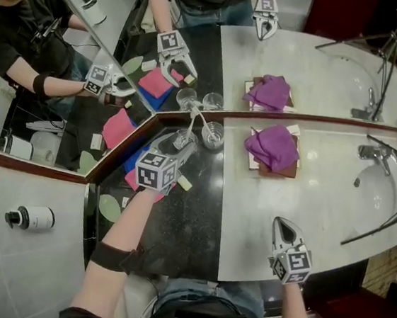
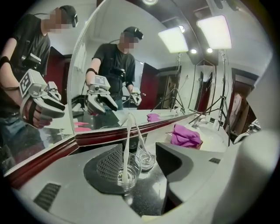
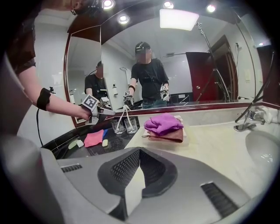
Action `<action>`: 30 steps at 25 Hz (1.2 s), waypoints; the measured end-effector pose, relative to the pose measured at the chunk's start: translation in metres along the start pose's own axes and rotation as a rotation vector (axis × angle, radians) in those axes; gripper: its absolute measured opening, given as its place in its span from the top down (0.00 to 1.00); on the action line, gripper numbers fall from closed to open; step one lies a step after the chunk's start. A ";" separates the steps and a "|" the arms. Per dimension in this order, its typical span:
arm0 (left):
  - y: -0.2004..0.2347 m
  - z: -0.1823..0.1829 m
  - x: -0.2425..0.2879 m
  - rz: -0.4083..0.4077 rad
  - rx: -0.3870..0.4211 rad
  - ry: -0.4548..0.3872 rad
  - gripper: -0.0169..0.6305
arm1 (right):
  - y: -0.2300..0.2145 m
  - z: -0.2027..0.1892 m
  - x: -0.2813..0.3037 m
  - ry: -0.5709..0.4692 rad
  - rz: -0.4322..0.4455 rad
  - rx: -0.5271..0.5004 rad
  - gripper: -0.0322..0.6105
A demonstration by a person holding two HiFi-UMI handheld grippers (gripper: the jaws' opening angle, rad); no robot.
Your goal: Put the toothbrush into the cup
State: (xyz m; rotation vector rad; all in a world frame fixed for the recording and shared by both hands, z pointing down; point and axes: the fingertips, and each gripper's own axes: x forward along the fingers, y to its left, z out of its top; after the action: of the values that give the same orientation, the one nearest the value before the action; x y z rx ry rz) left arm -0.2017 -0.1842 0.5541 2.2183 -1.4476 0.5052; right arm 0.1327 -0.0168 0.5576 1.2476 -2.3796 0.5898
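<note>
The left gripper [image 2: 139, 149] is gaping wide and gripping nothing. The toothbrush [image 2: 127, 144] is standing nearly upright in the nearer cup [image 2: 127, 176], just ahead between the jaws. The right gripper [image 1: 282, 225] is hanging closed and empty, well apart at near right.

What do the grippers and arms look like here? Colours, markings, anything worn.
The left gripper and right gripper are grey, each with a white cube of black square markers. The fingers are broad and grey with dark ribbed pads. Bare forearms, a black band on the left one.
</note>
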 end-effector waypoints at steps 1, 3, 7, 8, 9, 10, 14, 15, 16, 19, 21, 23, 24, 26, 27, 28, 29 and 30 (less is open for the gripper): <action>0.003 -0.001 0.006 -0.001 0.006 0.010 0.60 | -0.002 -0.004 0.000 0.004 -0.008 0.003 0.92; 0.007 -0.004 0.017 -0.008 0.013 0.030 0.60 | -0.004 -0.013 -0.001 0.000 -0.019 0.019 0.92; 0.009 -0.005 0.035 -0.032 0.023 0.054 0.60 | -0.006 -0.035 -0.002 0.021 -0.035 0.059 0.92; 0.009 -0.006 0.039 -0.036 0.027 0.062 0.60 | -0.006 -0.040 -0.002 0.027 -0.037 0.065 0.92; 0.011 -0.006 0.043 -0.038 0.030 0.071 0.60 | -0.006 -0.044 -0.002 0.030 -0.039 0.070 0.92; 0.012 -0.005 0.046 -0.038 0.033 0.078 0.60 | -0.006 -0.047 -0.002 0.031 -0.041 0.074 0.92; 0.017 -0.002 0.057 -0.036 0.033 0.097 0.61 | -0.007 -0.056 -0.006 0.039 -0.052 0.091 0.92; 0.018 -0.002 0.059 -0.037 0.034 0.101 0.61 | -0.007 -0.058 -0.007 0.043 -0.055 0.095 0.92; 0.018 -0.002 0.060 -0.037 0.038 0.105 0.62 | -0.007 -0.060 -0.009 0.047 -0.058 0.098 0.92; 0.019 -0.001 0.065 -0.035 0.056 0.116 0.67 | -0.008 -0.060 -0.012 0.056 -0.062 0.104 0.92; 0.021 -0.001 0.067 -0.028 0.062 0.123 0.76 | -0.012 -0.060 -0.012 0.056 -0.070 0.103 0.92; 0.022 -0.003 0.069 -0.021 0.072 0.137 0.79 | -0.014 -0.059 -0.013 0.059 -0.075 0.100 0.92; 0.023 -0.003 0.069 -0.016 0.081 0.145 0.82 | -0.015 -0.059 -0.013 0.058 -0.075 0.099 0.92; 0.026 -0.003 0.069 -0.003 0.094 0.154 0.90 | -0.015 -0.058 -0.011 0.053 -0.071 0.098 0.92; 0.027 -0.003 0.069 0.001 0.094 0.156 0.93 | -0.015 -0.058 -0.011 0.051 -0.070 0.096 0.92; 0.027 -0.003 0.068 0.001 0.089 0.157 0.93 | -0.015 -0.058 -0.010 0.051 -0.069 0.095 0.92; 0.028 -0.003 0.068 0.001 0.084 0.157 0.94 | -0.015 -0.058 -0.009 0.051 -0.068 0.094 0.92; 0.029 -0.003 0.068 0.003 0.080 0.155 0.94 | -0.015 -0.058 -0.009 0.052 -0.067 0.094 0.92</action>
State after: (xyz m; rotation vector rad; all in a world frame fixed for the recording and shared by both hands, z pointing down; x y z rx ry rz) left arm -0.2023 -0.2441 0.5970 2.1839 -1.3722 0.7309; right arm 0.1580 0.0120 0.6040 1.3295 -2.2820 0.7117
